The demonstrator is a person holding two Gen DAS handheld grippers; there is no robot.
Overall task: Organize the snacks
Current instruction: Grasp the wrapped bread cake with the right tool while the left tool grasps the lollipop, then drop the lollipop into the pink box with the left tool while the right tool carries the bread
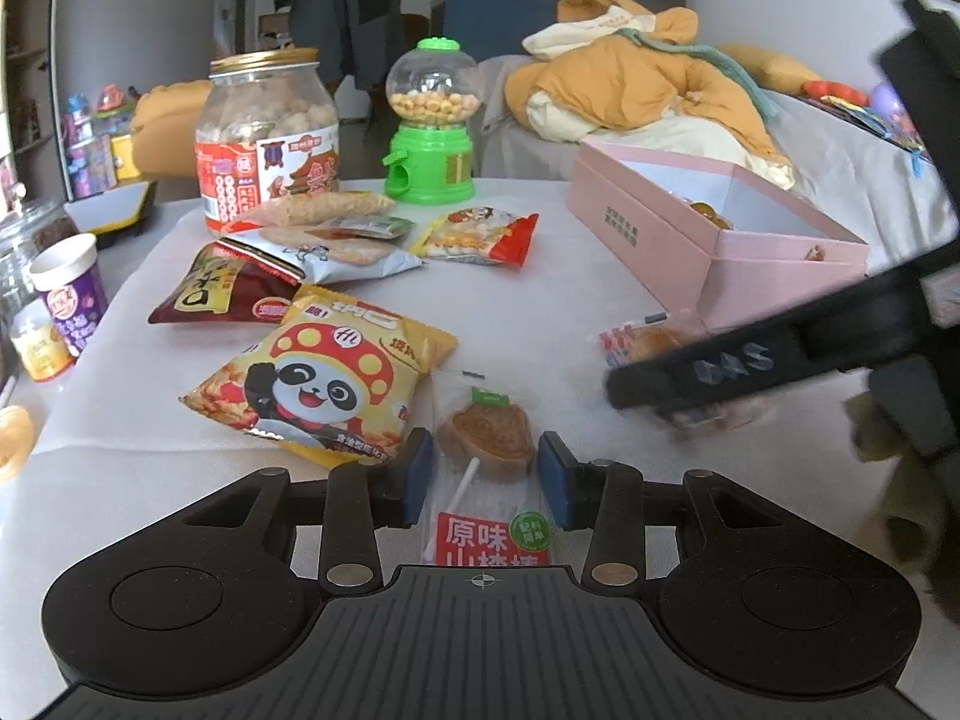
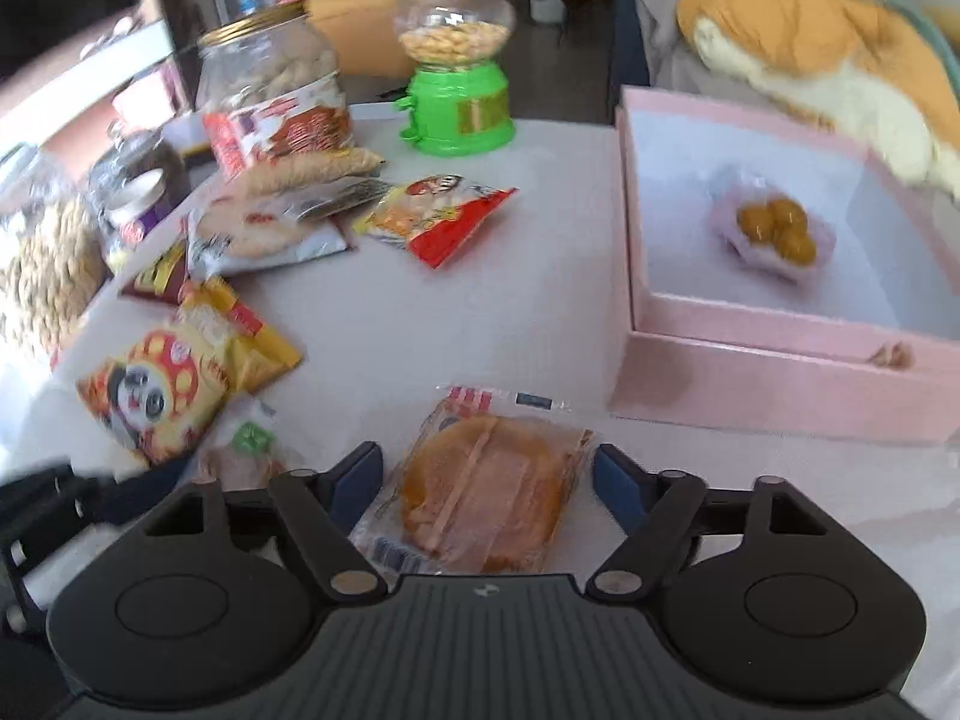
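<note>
A lollipop (image 1: 486, 444) in a clear wrapper with a red label lies on the white tabletop (image 1: 528, 312). My left gripper (image 1: 486, 474) is open around it, its blue pads (image 1: 420, 474) right at the wrapper's edges without squeezing it. A wrapped orange pastry (image 2: 486, 492) lies flat between the pads of my right gripper (image 2: 486, 474), which is open with a gap on each side. An open pink box (image 2: 720, 372) stands to the right, holding one packet of yellow balls (image 2: 774, 228). In the left wrist view the right gripper (image 1: 648, 384) shows blurred over the pastry (image 1: 654, 339).
A yellow panda snack bag (image 1: 318, 378) lies just left of the lollipop. Behind it are several snack packets (image 1: 336, 240), a big biscuit jar (image 1: 267, 132) and a green candy dispenser (image 1: 432, 126). A purple cup (image 1: 69, 288) stands at the left edge. Orange bedding (image 1: 636, 84) lies behind the box.
</note>
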